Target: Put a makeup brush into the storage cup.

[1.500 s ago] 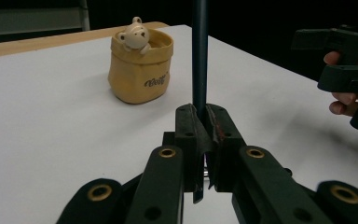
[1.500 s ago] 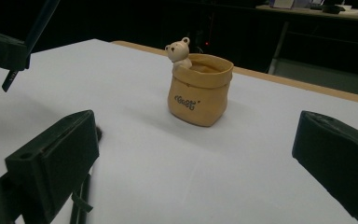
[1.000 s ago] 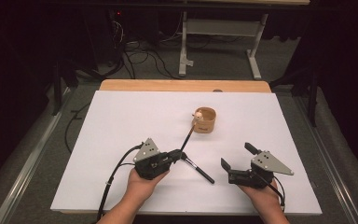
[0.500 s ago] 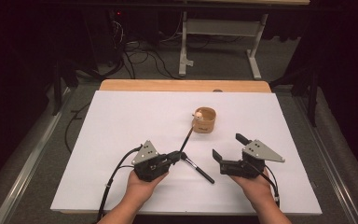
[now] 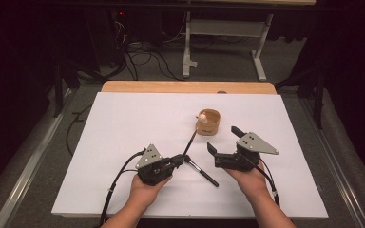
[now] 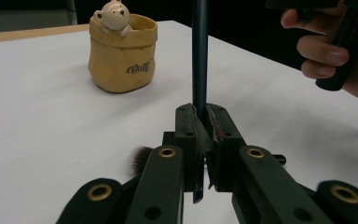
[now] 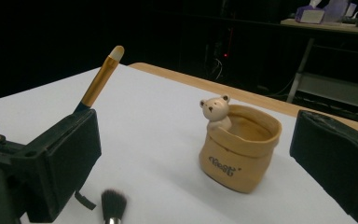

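Left claw (image 5: 184, 159) is clamped on the dark handle of a makeup brush (image 6: 199, 51), which rises steeply toward the tan bear-shaped pot (image 5: 208, 121); its hand has kept its place. Right claw (image 5: 224, 140), with jaws standing wide and holding nothing, has moved since a second ago from the near right of the bench (image 5: 123, 118) up toward the pot. I judge it prepares to help with the pot or a brush. A second brush (image 5: 202, 169), black with a dark tuft, lies flat on the white bench between the claws. The pot stands upright, with a small bear at its rim.
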`<state>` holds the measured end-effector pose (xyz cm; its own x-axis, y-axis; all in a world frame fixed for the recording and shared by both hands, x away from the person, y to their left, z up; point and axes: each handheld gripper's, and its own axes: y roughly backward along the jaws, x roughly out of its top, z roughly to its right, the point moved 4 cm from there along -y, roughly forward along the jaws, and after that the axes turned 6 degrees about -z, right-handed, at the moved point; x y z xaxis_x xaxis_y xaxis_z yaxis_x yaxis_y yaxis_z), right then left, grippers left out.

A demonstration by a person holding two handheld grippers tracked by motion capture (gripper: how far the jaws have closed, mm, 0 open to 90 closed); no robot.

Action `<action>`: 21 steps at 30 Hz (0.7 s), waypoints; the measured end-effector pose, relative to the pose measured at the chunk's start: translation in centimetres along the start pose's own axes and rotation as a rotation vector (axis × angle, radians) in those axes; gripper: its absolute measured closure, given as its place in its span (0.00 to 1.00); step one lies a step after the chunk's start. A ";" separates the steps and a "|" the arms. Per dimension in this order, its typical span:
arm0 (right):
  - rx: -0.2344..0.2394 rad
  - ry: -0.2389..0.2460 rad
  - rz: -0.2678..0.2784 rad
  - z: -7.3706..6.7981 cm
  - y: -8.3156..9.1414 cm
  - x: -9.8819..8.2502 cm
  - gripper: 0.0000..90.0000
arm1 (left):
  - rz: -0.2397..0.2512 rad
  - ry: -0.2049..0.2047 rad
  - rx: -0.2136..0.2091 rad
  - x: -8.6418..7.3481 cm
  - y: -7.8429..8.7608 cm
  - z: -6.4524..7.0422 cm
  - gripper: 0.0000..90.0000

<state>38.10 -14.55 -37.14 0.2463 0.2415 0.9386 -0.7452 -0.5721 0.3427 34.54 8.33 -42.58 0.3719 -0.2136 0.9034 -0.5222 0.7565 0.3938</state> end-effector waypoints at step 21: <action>0.061 -0.033 -0.031 -1.0 -0.5 -1.9 0.05 | 0.004 -0.003 -0.009 0.0 0.0 0.4 0.93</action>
<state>37.38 -13.92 -39.18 0.2898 0.2344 0.9279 -0.6980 -0.6115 0.3725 34.25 8.10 -42.55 0.3680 -0.2125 0.9052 -0.5168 0.7626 0.3891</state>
